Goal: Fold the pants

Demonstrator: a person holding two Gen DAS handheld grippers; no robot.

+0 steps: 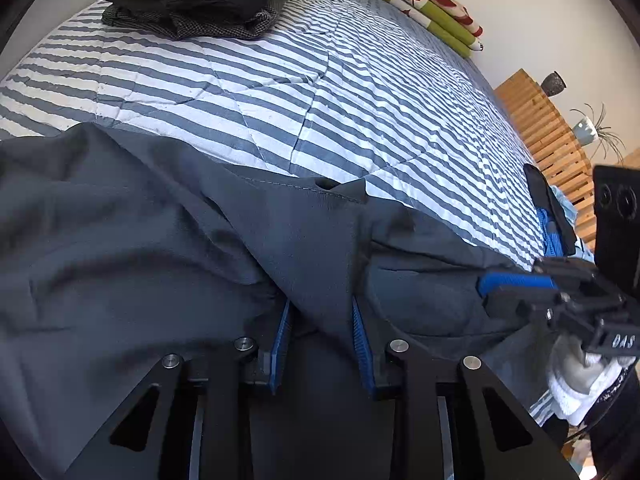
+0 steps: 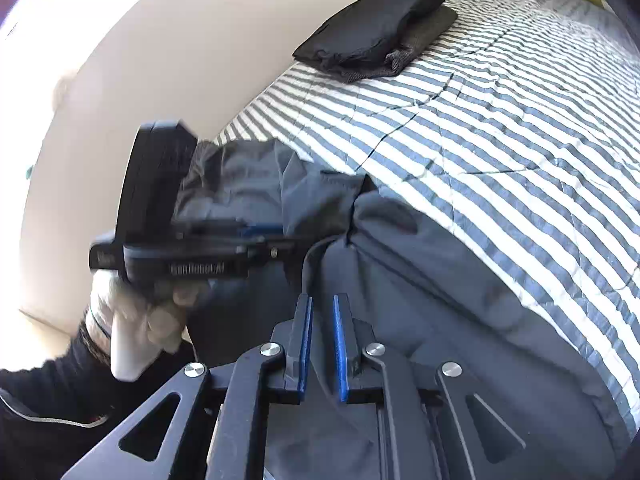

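Two pairs of blue-padded fingers: the left [image 1: 320, 344] closed on a fold of the dark grey cloth pants [image 1: 120, 248] on the striped bed [image 1: 320, 100], the right [image 2: 322, 344] slightly parted, gripping nothing, just above them.

We see the pants [image 1: 132, 240], dark grey and of thin cloth, lying crumpled on the near part of the bed [image 1: 320, 92]. The cloth is bunched in soft folds, and a stitched hem edge faces the striped cover.
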